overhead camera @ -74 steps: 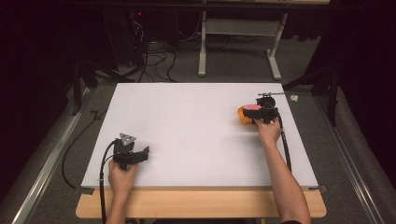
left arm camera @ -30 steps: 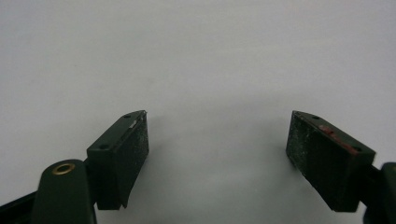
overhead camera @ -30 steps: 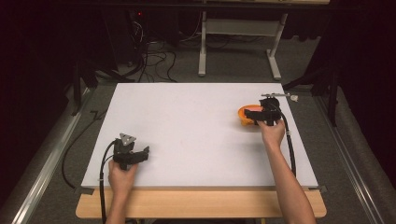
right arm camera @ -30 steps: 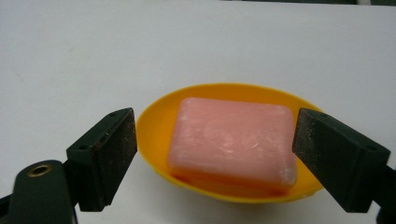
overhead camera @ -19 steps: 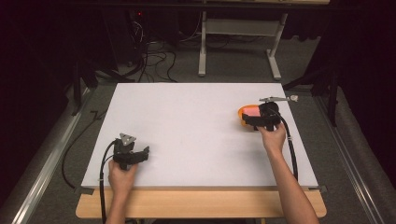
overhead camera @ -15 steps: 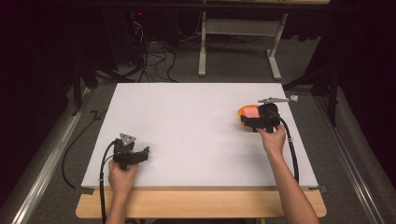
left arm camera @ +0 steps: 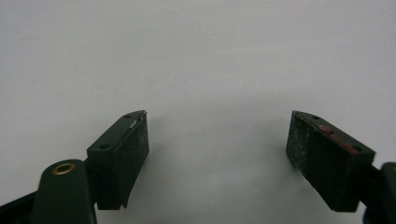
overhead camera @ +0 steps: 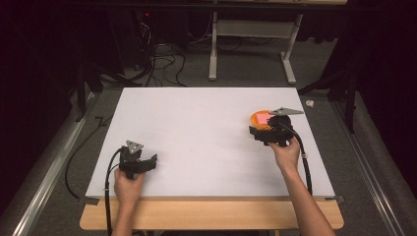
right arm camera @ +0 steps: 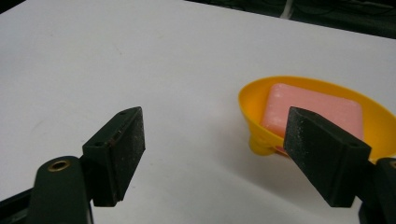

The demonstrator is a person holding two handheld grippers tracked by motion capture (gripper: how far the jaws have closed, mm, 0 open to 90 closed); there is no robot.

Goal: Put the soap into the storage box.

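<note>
The bowl [right arm camera: 322, 119], orange and shallow on a small foot, sat near the right edge of the white table [overhead camera: 196, 132] with a pink block [right arm camera: 312, 108] lying inside it. Our right hand-held gripper [right arm camera: 233, 154] stood just beside it with jaws wide apart and nothing between them; the bowl lay ahead and off toward the right pad [right arm camera: 322, 154], apart from both pads. In the high view that gripper [overhead camera: 269, 133] sat on the near side of the bowl [overhead camera: 261, 118].

We judged the step to be taking hold of the bowl or the block. To do it well, we would swing the gripper rightward until the near rim sat between the pads, keep the jaws wide till then, and close gently so the bowl did not tip or skid.

Our left hand-held gripper [left arm camera: 217, 149] hung wide open over bare table, well apart at the near left [overhead camera: 135, 162].
</note>
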